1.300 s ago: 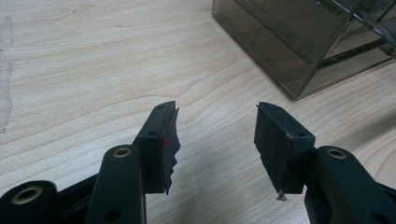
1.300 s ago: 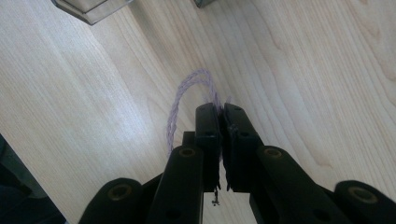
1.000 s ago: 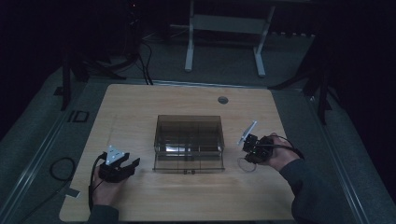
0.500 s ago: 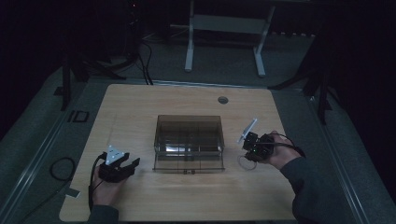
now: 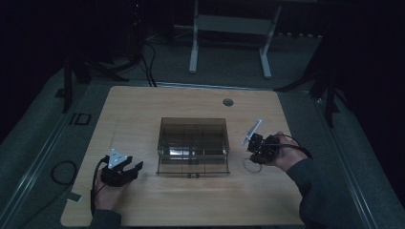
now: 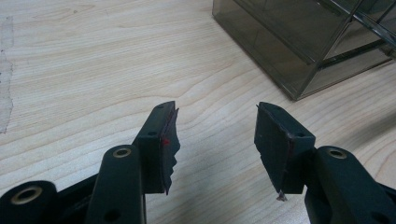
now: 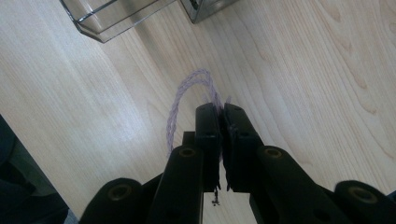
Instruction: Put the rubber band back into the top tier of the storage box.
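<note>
Right of centre in the high view, the right tool is clamped on a thin twisted lilac cord looping over the bench beside a smoky clear box. The cord looks light, limp and slippery; pinch it mid-loop. At lower left, the left tool stands apart, empty.

Before me, a dim room: grey floor, white-legged stand top centre, light wooden bench mid-frame.
</note>
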The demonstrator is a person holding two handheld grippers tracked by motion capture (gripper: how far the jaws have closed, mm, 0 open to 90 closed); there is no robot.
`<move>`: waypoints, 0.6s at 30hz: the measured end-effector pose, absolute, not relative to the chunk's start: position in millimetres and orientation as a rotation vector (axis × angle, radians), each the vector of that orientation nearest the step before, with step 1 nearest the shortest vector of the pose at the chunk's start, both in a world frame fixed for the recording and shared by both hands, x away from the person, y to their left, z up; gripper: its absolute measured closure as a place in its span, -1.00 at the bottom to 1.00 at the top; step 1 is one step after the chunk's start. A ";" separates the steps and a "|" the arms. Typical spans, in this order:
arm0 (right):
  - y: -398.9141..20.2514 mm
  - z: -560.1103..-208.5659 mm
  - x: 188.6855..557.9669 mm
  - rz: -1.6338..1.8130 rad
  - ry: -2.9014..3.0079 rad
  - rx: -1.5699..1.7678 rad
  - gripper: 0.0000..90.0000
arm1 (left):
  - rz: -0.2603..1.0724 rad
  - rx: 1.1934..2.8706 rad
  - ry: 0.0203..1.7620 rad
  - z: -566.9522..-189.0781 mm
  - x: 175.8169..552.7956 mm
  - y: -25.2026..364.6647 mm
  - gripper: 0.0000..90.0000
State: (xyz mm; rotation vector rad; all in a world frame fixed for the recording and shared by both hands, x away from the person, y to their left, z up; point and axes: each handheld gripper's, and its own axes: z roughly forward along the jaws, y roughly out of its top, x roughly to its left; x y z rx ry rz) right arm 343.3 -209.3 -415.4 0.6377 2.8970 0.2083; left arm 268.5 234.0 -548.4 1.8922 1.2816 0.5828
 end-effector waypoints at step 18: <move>-201.1 -403.3 345.1 0.173 2.919 0.588 0.90 | 0.582 1.894 1.279 -548.7 268.7 233.6 0.10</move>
